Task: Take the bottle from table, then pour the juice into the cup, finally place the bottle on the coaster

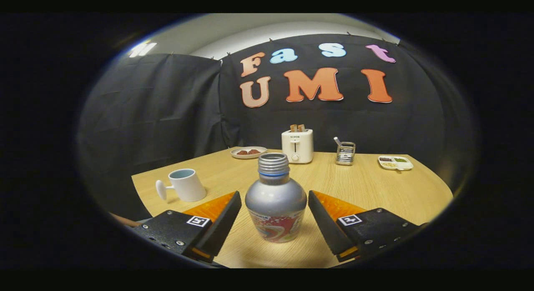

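— Checking alignment: where does the bottle (275, 203) stand relative to the gripper (275, 218)?

— Upright on the surface (375, 191), directly between the jaws. Its long axis is vertical, its mouth uncapped and pointing up. The jaws are open; a narrow gap shows on each side of the body, so neither finger presses on it.

— Is the grasp centred?

— Nearly. The left and right gaps look about equal. In my judgement, closing straight inward on the body should seat the grip without nudging the bottle sideways.

— And the pour target?

— The cup (186, 184) stands to the left, slightly farther than the bottle, tilted, handle pointing left. The lift will need to carry leftward toward it. I cannot identify a coaster from here.
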`<state>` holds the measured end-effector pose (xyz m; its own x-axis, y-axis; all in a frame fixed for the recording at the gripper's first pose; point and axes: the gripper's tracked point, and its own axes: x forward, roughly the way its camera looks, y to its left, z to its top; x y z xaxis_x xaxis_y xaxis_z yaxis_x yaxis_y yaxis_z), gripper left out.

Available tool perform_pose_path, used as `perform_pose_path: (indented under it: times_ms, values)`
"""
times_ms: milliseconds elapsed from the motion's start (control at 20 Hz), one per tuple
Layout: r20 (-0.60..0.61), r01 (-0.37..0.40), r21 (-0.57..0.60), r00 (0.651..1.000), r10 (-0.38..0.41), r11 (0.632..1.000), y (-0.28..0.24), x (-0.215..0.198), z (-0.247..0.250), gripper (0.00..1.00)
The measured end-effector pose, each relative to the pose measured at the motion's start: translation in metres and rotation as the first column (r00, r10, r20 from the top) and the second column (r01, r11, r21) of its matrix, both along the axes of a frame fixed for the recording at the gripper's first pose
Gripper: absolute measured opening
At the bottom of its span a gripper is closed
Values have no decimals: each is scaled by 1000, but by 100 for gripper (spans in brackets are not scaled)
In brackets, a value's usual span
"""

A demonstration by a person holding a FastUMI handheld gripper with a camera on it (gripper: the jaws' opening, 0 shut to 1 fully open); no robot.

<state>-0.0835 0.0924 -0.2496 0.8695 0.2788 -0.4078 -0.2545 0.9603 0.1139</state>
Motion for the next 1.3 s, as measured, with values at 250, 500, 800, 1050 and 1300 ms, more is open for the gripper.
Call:
perform_pose_path:
  times_ms: [250,500,800,1050,1300]
  values:
    - [-36,16,-10,999,-16,1000,-4,-4,-18,88]
    - [-54,25,-8,998,-26,1000,-5,-6,-26,85]
    - [-29,30,-39,999,-32,999,-4,1,-18,79]
    - [9,41,-102,999,-41,994,-1,20,-4,79]
    - [65,43,-228,997,-29,973,7,35,9,79]
